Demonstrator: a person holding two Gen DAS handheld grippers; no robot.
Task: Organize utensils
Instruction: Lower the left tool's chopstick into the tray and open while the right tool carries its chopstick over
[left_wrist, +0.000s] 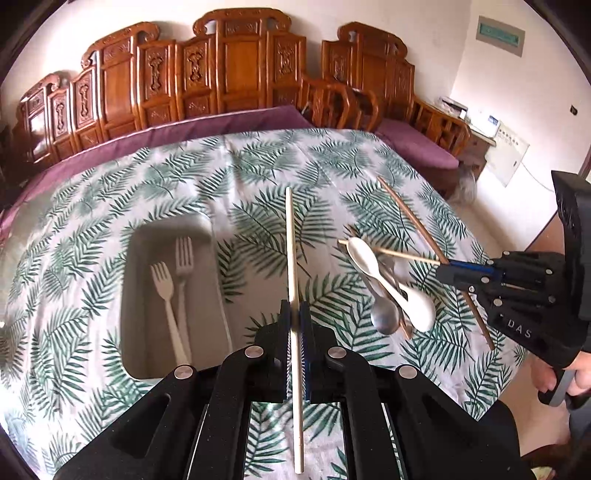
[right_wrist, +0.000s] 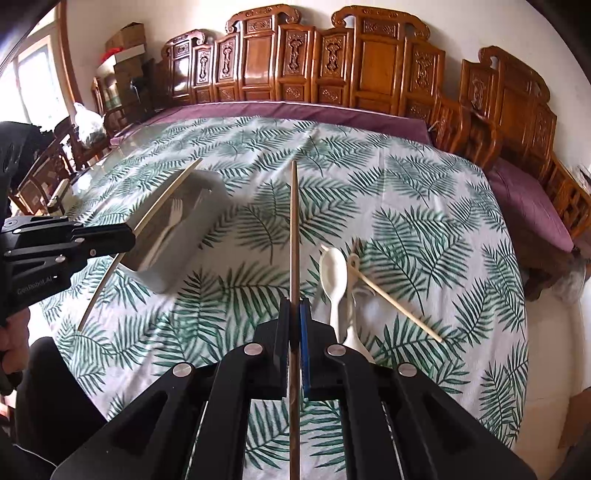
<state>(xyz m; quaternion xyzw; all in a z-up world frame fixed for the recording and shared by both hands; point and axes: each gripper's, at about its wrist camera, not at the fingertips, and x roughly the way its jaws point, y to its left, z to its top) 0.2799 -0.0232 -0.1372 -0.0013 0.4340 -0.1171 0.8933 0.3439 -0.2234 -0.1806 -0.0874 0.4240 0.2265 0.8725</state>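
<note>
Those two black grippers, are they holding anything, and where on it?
Yes. The left gripper clamps a pale chopstick partway along its shaft. The right gripper clamps a darker brown chopstick, also mid-shaft, both ends sticking out.

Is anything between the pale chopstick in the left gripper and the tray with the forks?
Nothing visible blocks it. The left gripper is shut on the pale chopstick, and the white tray lies just to its left, holding only two white forks with bare floor beside them. Only leaf-print tablecloth lies between.
</note>
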